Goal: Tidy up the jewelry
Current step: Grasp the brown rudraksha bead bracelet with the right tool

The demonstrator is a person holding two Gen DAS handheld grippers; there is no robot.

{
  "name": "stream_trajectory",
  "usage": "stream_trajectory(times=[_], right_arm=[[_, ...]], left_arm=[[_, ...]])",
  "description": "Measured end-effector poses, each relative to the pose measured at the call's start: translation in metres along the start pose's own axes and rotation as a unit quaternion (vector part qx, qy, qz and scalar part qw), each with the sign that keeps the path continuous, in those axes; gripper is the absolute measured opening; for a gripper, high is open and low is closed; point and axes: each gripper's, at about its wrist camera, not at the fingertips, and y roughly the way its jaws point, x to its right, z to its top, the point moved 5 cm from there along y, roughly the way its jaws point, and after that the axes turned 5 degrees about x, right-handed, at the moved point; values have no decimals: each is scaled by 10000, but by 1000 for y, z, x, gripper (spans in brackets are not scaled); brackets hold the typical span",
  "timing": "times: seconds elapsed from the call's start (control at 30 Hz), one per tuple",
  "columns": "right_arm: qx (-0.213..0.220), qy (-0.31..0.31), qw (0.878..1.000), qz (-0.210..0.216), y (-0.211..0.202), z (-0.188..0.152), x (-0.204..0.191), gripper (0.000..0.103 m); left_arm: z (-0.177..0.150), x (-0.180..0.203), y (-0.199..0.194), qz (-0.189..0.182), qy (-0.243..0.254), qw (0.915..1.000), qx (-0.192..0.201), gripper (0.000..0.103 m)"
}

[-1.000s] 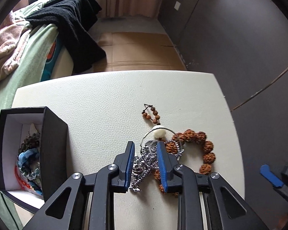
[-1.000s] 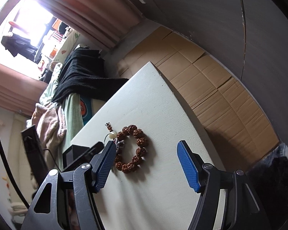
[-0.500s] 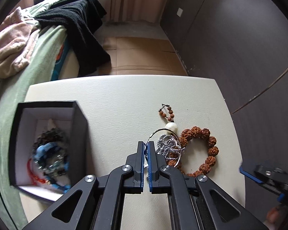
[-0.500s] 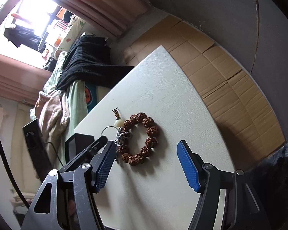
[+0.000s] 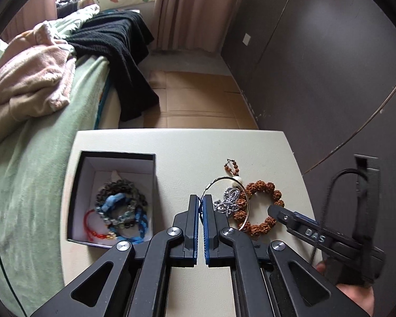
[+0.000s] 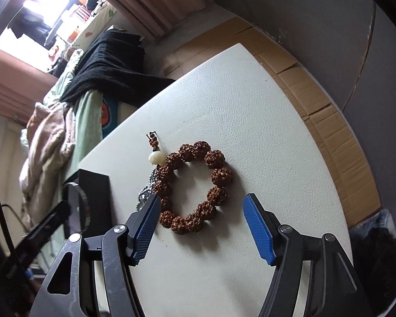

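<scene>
My left gripper point(image 5: 201, 203) is shut on the thin silver hoop point(image 5: 225, 180) with a silver filigree pendant point(image 5: 229, 200), held above the white table point(image 5: 187, 153). A brown rudraksha bead bracelet point(image 5: 261, 206) with a white bead and small tassel lies on the table to its right. The black jewelry box point(image 5: 113, 200) at the left holds dark, blue and red bracelets. My right gripper point(image 6: 202, 206) is open, its jaws on either side of the brown bracelet point(image 6: 198, 187) just above the table.
A bed with green, pink and black blankets point(image 5: 52, 79) lies left of the table. Cardboard-covered floor point(image 5: 192, 100) and a dark wall point(image 5: 316, 66) are beyond. The table's right edge point(image 6: 330, 163) is near the bracelet.
My left gripper shut on the silver hoop and lifted, drawing back towards the box. My right gripper moved in over the brown bracelet, staying open.
</scene>
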Motion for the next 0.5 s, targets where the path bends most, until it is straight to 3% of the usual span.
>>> stream_trajectory(times=[0.37,0.43,0.5], right_arm=[[92,-284,9975,-642,26,-1,-2,60],[142,-473,9945,-923,29,-5,-2,51],[206,-612,9913,-1147,31,-8,-1,24]], left_arm=[[-4,-43,-37,-15,-484,9979,431,2],[-6,-51,-37,-20,-589,9972,461,2],[-8,-61,-35,-27,-724,9963,469,2]])
